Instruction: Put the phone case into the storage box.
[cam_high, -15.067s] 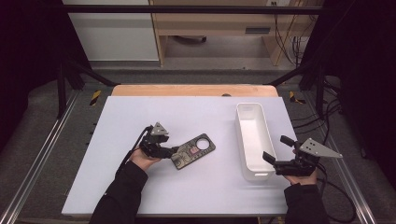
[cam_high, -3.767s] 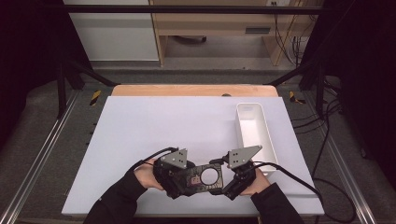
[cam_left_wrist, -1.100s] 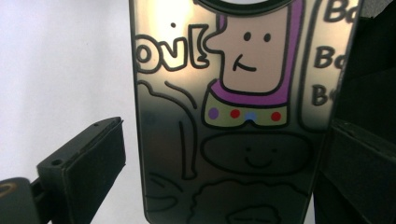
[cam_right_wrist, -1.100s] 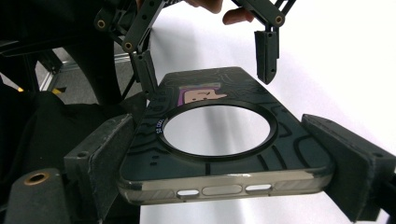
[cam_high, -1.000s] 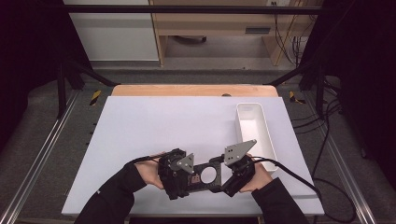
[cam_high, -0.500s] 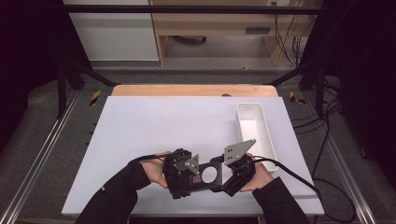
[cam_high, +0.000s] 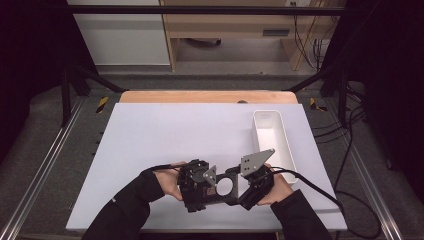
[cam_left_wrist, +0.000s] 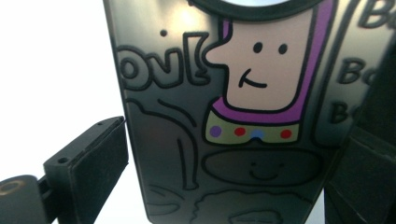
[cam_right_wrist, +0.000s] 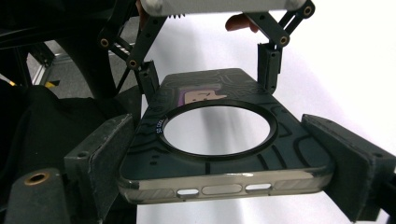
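— Where's the phone case (cam_high: 220, 187)?

— Near the table's (cam_high: 150, 135) front edge, between both tools. Left gripper (cam_high: 192, 192) straddles it loosely; right gripper (cam_high: 250, 190) clamps its end.

— Handling?

— Probably light, bendy, slick; grip the side edges.

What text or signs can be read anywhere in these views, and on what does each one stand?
"ov!" in black outline letters on the phone case, left of the cartoon face.
"B" twice, cut off at the frame edge, on the case at the right.
Small white print on the black ring round the case's round opening: too small to read.
White tray, table: no text seen.
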